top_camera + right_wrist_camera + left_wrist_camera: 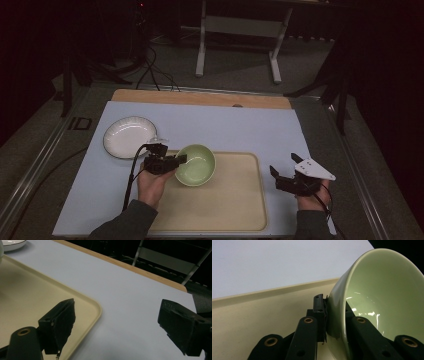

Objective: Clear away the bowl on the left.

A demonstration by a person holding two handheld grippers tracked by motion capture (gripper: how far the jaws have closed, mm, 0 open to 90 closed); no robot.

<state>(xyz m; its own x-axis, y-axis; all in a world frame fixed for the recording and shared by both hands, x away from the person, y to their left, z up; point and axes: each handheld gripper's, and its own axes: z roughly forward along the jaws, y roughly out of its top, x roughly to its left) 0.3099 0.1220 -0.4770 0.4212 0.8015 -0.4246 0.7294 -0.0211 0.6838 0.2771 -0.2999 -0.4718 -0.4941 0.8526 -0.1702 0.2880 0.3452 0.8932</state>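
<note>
— Where was the green bowl (195,165) when you looked?

— It sat at the far left corner of the cream tray (235,205), on the pale blue mat (225,125). From above I saw my left gripper (181,159) reaching in from the bowl's left side, right at the rim.

— Was it actually gripping, or just close?

— Gripping. In the left gripper view the bowl (382,297) had its wall clamped between the two black jaws, one jaw on the outside and one inside the hollow, pressed tight against the glaze. The bowl looked tilted across that view, its opening turned to the right, though I could not tell from it whether the base was off the tray (262,315).

— And your other hand?

— My right gripper (285,172) was over the mat just beside the tray's right edge, well apart from the bowl. Its jaws stood spread wide with nothing between them; in the right gripper view I saw bare mat (130,305) in the gap and the tray's rounded corner (96,308) by one jaw.

— Anything else on the table?

— A white plate (129,136) with a dark rim, on the mat to the far left of the tray, near the left gripper but not touching it.
</note>
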